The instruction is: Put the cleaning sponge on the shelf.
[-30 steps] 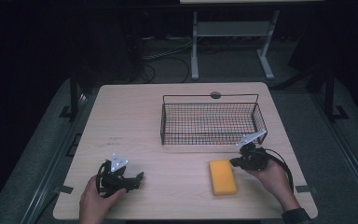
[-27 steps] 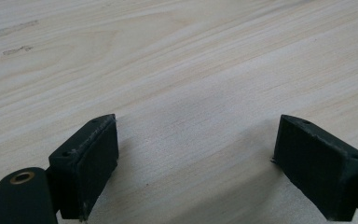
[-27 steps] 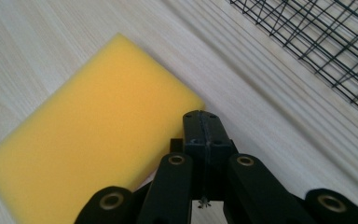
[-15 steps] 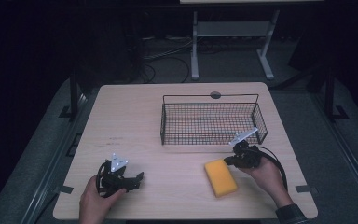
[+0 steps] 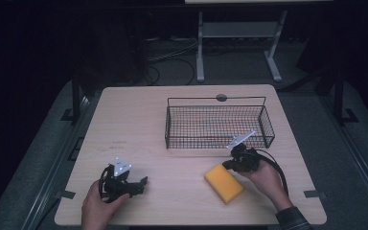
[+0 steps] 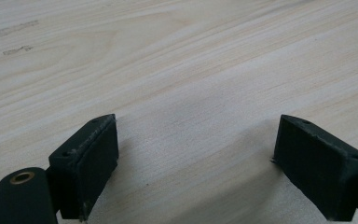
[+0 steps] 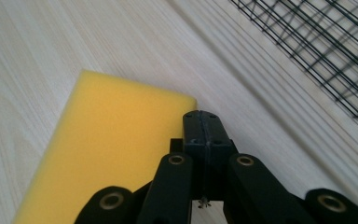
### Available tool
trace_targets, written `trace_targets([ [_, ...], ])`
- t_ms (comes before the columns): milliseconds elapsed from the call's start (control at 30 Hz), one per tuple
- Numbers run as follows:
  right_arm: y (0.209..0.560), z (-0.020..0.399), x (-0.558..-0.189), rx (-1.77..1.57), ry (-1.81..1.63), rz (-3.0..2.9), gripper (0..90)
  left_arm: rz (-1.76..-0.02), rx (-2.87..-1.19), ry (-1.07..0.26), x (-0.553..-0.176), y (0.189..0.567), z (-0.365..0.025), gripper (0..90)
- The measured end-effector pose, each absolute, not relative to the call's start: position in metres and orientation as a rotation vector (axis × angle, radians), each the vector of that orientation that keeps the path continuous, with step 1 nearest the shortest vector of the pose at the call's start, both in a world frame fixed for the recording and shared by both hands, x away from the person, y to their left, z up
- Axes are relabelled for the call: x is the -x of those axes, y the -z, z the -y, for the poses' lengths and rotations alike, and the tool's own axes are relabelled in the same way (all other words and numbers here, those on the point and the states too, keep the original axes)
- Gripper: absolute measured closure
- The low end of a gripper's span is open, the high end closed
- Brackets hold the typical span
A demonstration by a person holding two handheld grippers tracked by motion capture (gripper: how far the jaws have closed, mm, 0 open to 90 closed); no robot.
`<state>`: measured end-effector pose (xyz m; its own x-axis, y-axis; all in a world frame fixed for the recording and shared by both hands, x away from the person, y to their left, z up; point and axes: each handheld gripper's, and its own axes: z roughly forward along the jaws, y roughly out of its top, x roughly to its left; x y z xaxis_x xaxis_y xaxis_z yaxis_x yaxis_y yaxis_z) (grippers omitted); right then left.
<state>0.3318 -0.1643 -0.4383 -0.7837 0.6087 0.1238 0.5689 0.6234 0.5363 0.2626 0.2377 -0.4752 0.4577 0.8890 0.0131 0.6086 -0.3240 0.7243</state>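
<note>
**On a pale wooden surface: two hand-held claws, a wire basket and a yellow sponge**

Across the middle of the high view lies the surface (image 5: 139,120), a light wood-grain top with rounded corners, set in a dark room. Toward its far right corner stands a black wire basket (image 5: 219,125), rectangular and open at the top, its long side running parallel to the far edge of the surface.

Near the front edge, right of centre, a yellow sponge (image 5: 224,183) lies flat on the surface, turned at an angle so that one corner points toward the front edge. It sits in front of the basket and apart from it.

A person's right hand (image 5: 267,178) comes in from the front right corner and holds the right claw (image 5: 227,166), whose tips sit at the far right corner of the sponge, between sponge and basket. The right gripper view shows its two black jaws pressed together with nothing between them, their tip at the sponge's (image 7: 107,144) edge; whether it touches the sponge cannot be told.

Close to the front left corner, the left hand (image 5: 97,209) holds the left claw (image 5: 143,182) low over bare wood. In the left gripper view its jaws stand wide apart, with only wood grain between them.
</note>
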Motion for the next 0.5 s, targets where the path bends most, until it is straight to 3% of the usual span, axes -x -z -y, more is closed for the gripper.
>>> trace_targets([
  [500, 0.439, 0.139, -0.332, -0.935, -0.871, -2.815, 89.7, -1.245, -2.050, -0.548, -0.262, 0.475, -0.238, 12.8],
])
